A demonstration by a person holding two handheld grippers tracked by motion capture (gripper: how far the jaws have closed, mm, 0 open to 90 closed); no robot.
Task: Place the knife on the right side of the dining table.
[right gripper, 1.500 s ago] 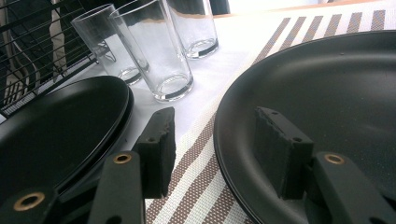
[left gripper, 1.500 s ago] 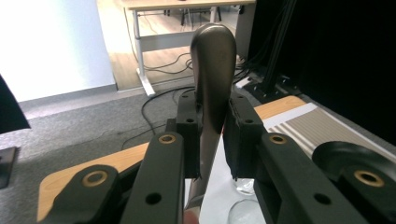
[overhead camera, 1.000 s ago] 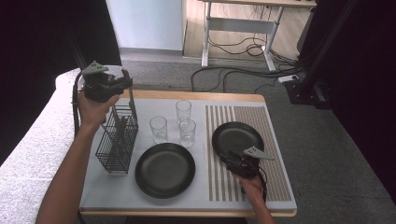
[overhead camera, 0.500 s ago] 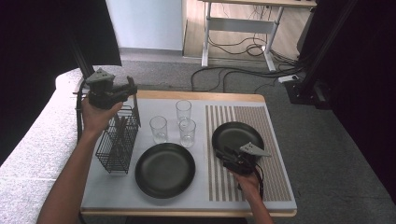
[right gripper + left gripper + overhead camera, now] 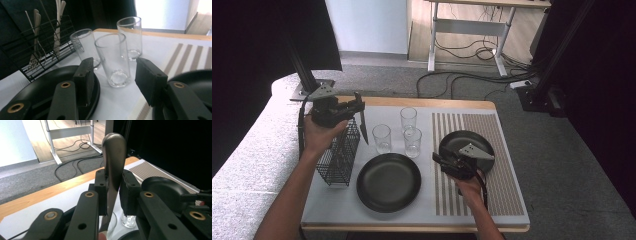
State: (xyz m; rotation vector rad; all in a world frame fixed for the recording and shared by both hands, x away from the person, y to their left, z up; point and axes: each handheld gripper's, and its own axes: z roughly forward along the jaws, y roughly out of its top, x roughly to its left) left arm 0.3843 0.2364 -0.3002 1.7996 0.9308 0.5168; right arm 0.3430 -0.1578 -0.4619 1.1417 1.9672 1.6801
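Note:
My left gripper (image 5: 356, 107) is shut on a metal knife (image 5: 362, 128), whose blade hangs down beside the black wire cutlery basket (image 5: 337, 156) at the table's left. In the left gripper view the knife's rounded handle (image 5: 114, 152) sticks up between the pads (image 5: 102, 190). My right gripper (image 5: 438, 159) is open with nothing in it, raised over the striped mat by the smaller black plate (image 5: 462, 138). In the right gripper view its jaws (image 5: 113, 75) frame the nearest of three clear glasses (image 5: 113, 58), which stands farther off.
Three empty glasses (image 5: 408, 119) (image 5: 381, 138) (image 5: 412, 142) stand mid-table. A larger black plate (image 5: 388, 182) lies in front of them. The basket (image 5: 37, 50) holds several pieces of cutlery. Desk legs and cables lie on the floor beyond the table.
My left hand has carried the knife right and slightly down, toward the basket. My right gripper has lifted and shifted a little left, toward the glasses.

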